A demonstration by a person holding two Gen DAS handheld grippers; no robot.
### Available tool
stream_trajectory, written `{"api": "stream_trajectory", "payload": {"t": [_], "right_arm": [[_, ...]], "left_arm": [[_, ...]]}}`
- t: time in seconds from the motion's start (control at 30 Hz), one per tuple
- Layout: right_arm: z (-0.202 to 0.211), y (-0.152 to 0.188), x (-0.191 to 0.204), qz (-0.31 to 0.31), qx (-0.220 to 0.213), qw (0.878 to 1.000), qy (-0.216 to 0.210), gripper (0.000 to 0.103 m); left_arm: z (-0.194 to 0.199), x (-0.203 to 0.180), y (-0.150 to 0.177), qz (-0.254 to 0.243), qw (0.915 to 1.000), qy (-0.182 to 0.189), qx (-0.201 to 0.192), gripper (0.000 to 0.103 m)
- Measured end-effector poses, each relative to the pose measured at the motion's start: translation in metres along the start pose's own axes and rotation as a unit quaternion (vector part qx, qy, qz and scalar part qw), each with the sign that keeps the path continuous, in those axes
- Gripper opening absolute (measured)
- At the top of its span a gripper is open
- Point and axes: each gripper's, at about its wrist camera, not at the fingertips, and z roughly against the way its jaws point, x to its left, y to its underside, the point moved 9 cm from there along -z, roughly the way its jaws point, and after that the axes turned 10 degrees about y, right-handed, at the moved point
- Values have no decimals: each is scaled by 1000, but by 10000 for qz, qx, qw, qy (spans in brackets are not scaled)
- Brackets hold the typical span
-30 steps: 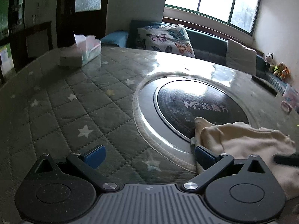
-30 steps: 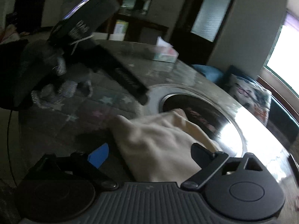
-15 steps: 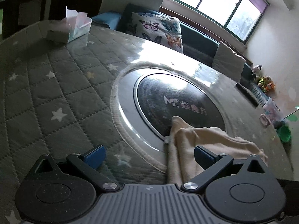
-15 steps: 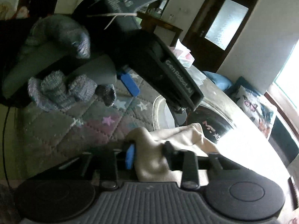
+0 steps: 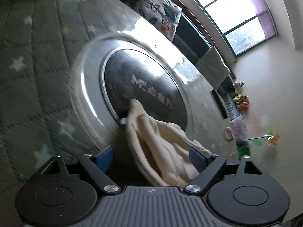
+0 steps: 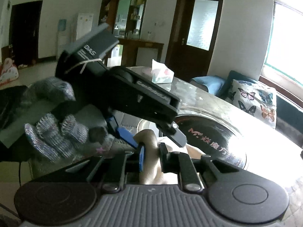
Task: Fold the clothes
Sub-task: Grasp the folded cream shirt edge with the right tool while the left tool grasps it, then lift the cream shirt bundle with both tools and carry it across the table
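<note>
Left gripper (image 5: 151, 156): jaws spread wide, gripping nothing; the blue pads stand on either side of the cloth without clamping it.
Cream garment (image 5: 161, 140): lies bunched between the left gripper's open fingers, one end reaching up onto the rim of the dark round hotplate (image 5: 144, 87) set in the table (image 5: 28, 66); the picture is blurred, so I cannot tell whether the right pad touches it.
Gloved hand (image 6: 56, 130): holds the left tool, seen at the left of the right wrist view.
Right gripper (image 6: 151, 156): jaws nearly closed, pinching a raised fold of the cream garment between its pads.
Butterfly cushion (image 6: 253, 102): on the sofa beyond the table.
</note>
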Motion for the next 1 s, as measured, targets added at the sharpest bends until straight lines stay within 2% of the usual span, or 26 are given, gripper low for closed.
{"api": "stream_trajectory", "payload": {"t": [0.07,0.13,0.2,0.23,0.37,0.47,0.57,0.67,0.8,0.9,1.0], "right_arm": [[4,2,0,-15,-11,10000,-39,15],[5,5,4,13,-15,9999,-104,15],[5,7,6,26,-17,9999,-130,15],[0,7,9,50,23,9999,-155,15],[-2,10,5,-31,90,9998,-198,20],[4,13,-1,-160,130,9996,-204,27],[8,20,-30,-472,180,9987,114,32],[11,37,-71,-826,357,9937,667,34],[13,71,-130,-1337,693,9774,1484,36],[15,97,-169,-1796,903,9598,1959,49],[14,117,-192,-2468,989,9446,1924,50]], "left_arm": [[-6,2,1,202,9997,132,84,66],[-12,6,3,455,9985,262,178,42],[-16,13,5,654,9971,316,229,26],[-16,15,5,679,9969,336,221,23],[-15,18,5,687,9968,361,200,21],[-15,18,5,637,9972,344,197,21],[-15,18,5,592,9975,319,199,21],[-15,16,6,547,9979,278,190,21],[-15,16,7,527,9982,246,175,21],[-16,15,8,493,9984,209,161,22],[-18,12,9,421,9989,150,149,22]]}}
